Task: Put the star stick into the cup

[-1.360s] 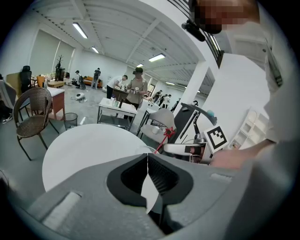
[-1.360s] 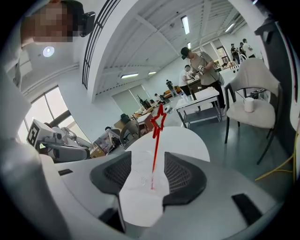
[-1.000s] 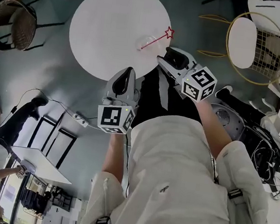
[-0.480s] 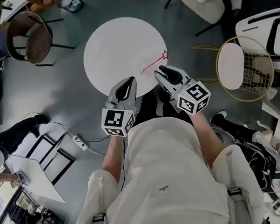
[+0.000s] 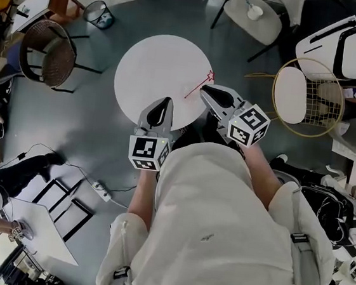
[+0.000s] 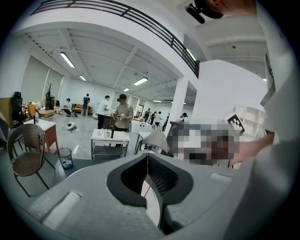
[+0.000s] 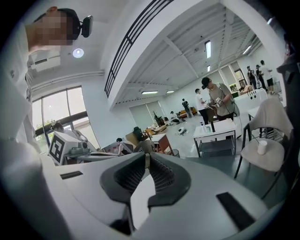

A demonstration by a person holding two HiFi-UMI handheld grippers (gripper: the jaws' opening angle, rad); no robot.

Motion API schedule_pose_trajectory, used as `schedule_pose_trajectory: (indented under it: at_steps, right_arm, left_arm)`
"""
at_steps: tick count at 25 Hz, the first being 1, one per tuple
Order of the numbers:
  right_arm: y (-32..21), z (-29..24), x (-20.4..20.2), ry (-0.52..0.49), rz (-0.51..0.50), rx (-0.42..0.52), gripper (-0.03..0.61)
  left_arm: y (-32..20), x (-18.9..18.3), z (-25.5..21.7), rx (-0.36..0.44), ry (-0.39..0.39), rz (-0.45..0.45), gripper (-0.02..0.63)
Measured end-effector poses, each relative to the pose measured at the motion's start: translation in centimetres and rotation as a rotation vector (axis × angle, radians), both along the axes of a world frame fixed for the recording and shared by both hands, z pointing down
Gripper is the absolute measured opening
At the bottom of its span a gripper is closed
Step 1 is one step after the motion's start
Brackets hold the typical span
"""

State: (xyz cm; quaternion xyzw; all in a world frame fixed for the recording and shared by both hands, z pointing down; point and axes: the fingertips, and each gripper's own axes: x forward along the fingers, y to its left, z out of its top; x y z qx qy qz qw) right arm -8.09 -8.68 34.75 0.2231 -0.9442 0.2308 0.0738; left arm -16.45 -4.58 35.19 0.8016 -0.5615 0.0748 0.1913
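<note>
The round white table (image 5: 154,72) lies far below me. On its right part the red star stick (image 5: 197,87) leans with its star toward the edge; its lower end sits in a clear cup (image 5: 186,97) that I can barely make out. My left gripper (image 5: 163,102) hangs over the table's near edge, jaws shut and empty (image 6: 147,157); between its jaws the stick (image 6: 146,190) shows as a thin red line. My right gripper (image 5: 207,92) is just right of the stick, high above it. Its jaws have just been closing and meet at the tips (image 7: 146,160) with nothing between them.
A wicker chair (image 5: 47,60) stands left of the table and a gold wire chair (image 5: 302,92) to its right. A bin (image 5: 98,13) and a second round table (image 5: 253,16) are farther off. A power strip (image 5: 99,189) lies on the floor. Several people stand across the hall.
Both grippers have risen away from the table, which now looks smaller and farther off. The right gripper's jaws have closed. The star stick stays leaning in the cup.
</note>
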Motion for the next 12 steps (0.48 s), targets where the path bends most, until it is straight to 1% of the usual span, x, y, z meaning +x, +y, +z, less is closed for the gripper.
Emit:
schedule_pose_trajectory:
  at_steps: [6,12]
  right_arm:
    - [1.2,-0.4,-0.2,-0.011,-0.008,0.016,0.017]
    - [1.8,-0.4,-0.3,-0.004,0.004,0.026,0.009]
  left_arm:
    - [1.1,0.4,-0.4,0.013,0.000,0.006,0.012]
    - [2.0,0.3,0.1,0.000,0.009,0.008,0.012]
